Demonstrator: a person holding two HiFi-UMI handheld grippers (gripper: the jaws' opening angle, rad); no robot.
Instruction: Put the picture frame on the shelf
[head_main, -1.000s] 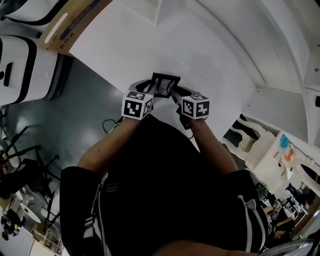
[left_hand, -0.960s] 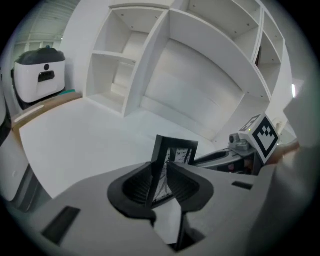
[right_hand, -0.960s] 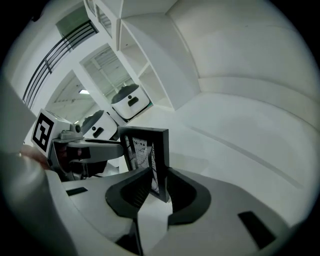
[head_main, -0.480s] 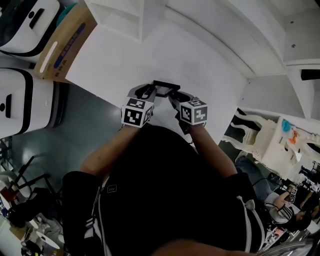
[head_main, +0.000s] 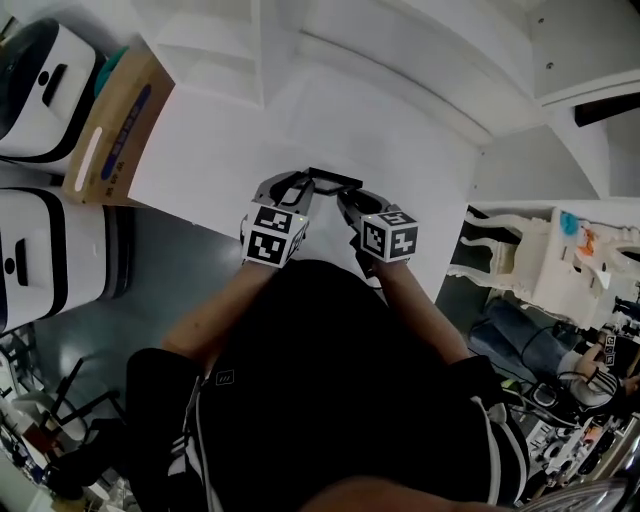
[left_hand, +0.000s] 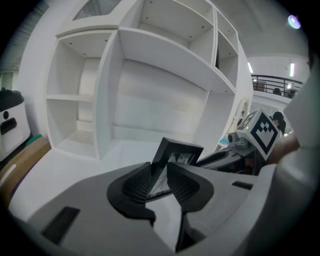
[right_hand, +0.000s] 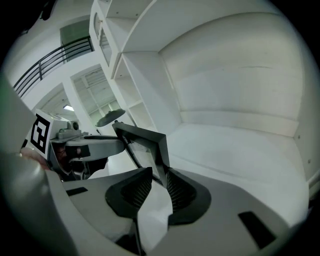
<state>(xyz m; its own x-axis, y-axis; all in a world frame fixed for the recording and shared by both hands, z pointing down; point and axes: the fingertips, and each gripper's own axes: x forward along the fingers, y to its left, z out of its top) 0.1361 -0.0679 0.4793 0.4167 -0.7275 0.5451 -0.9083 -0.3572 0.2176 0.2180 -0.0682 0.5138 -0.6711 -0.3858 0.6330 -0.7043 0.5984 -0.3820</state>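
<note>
Nearest, a dark torso and two bare forearms reaching toward a white shelf unit (head_main: 300, 110). Just short of the shelf unit, a left gripper (head_main: 290, 186) and a right gripper (head_main: 350, 200), each topped by a marker cube. Clamped between the left gripper's ribbed pads: the left side rail of a small black picture frame (head_main: 333, 180). Clamped between the right gripper's pads: the opposite rail. Held in the air between both claws, tilted, in front of the shelf unit's wide lower bay and above its broad white base, apparently touching neither. Probably light and rigid, with thin moulding and what looks like a glazed front. Likely fragile under a hard squeeze, and smooth enough to slip or pivot in a one-sided pinch. Best taken on the solid rails from both sides, as here, never on the pane. Farthest, the shelf unit's narrower side and upper compartments.
</note>
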